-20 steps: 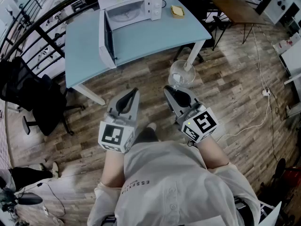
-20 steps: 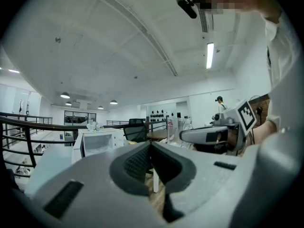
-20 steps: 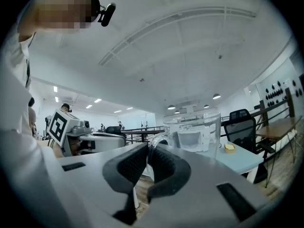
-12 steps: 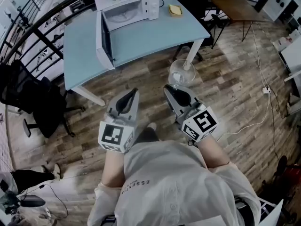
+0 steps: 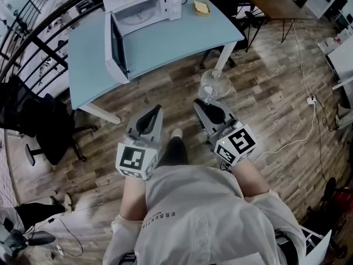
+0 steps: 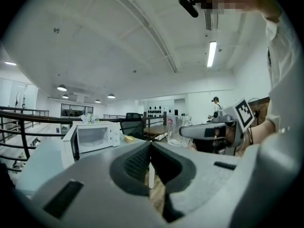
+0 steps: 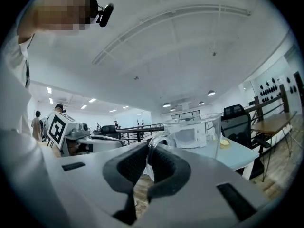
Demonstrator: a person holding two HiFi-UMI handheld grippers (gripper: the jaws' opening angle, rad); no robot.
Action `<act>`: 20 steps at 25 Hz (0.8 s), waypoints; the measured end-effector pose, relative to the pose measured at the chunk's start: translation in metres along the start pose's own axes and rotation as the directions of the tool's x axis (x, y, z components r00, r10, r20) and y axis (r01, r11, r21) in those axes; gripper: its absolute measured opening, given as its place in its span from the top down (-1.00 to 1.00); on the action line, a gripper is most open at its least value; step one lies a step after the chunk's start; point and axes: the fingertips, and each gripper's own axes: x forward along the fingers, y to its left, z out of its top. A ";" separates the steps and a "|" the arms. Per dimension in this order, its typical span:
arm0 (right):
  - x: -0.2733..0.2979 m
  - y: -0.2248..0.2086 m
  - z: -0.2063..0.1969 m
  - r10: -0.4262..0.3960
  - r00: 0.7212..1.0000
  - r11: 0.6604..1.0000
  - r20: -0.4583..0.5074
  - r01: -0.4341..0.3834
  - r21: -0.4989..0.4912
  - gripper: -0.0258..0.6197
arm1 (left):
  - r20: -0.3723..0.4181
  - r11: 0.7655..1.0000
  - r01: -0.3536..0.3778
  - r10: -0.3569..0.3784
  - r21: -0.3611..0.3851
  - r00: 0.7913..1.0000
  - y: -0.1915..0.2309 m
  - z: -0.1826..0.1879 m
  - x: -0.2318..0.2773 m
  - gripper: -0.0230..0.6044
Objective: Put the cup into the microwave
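Note:
A clear glass cup point(image 5: 214, 85) hangs over the wooden floor, short of the table. My right gripper point(image 5: 205, 104) is shut on its handle; in the right gripper view the cup point(image 7: 192, 137) stands just beyond the jaw tips point(image 7: 149, 151). A white microwave point(image 5: 142, 11) sits at the far side of the light blue table point(image 5: 165, 43), its door point(image 5: 113, 48) swung wide open to the left. My left gripper point(image 5: 153, 111) is shut on nothing, level with the right one. From the left gripper view the microwave point(image 6: 92, 137) shows its open, bare cavity.
A yellow pad point(image 5: 201, 7) lies on the table right of the microwave. A black office chair point(image 5: 33, 120) stands on the left by a dark railing. A brown wooden table point(image 5: 276, 1) is at the back right, and a cable point(image 5: 309, 126) runs over the floor.
The table and microwave have drifted a little left in the head view. Both grippers keep their places, and the cup stays in the right one.

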 end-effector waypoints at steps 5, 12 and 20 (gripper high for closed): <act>0.031 -0.022 -0.008 0.007 1.000 1.000 -0.018 -0.007 -0.003 0.84 | -0.003 0.999 -0.015 0.015 -0.041 1.000 0.032 -0.010 0.027 0.92; 0.113 -0.079 0.001 0.032 0.999 0.999 -0.029 -0.032 -0.018 0.84 | 0.009 0.998 -0.024 0.025 -0.056 1.000 0.105 0.000 0.098 0.92; 0.232 -0.153 0.016 0.070 0.996 0.998 -0.052 -0.070 0.003 0.84 | 0.009 0.997 -0.042 0.043 -0.060 0.999 0.211 0.017 0.186 0.92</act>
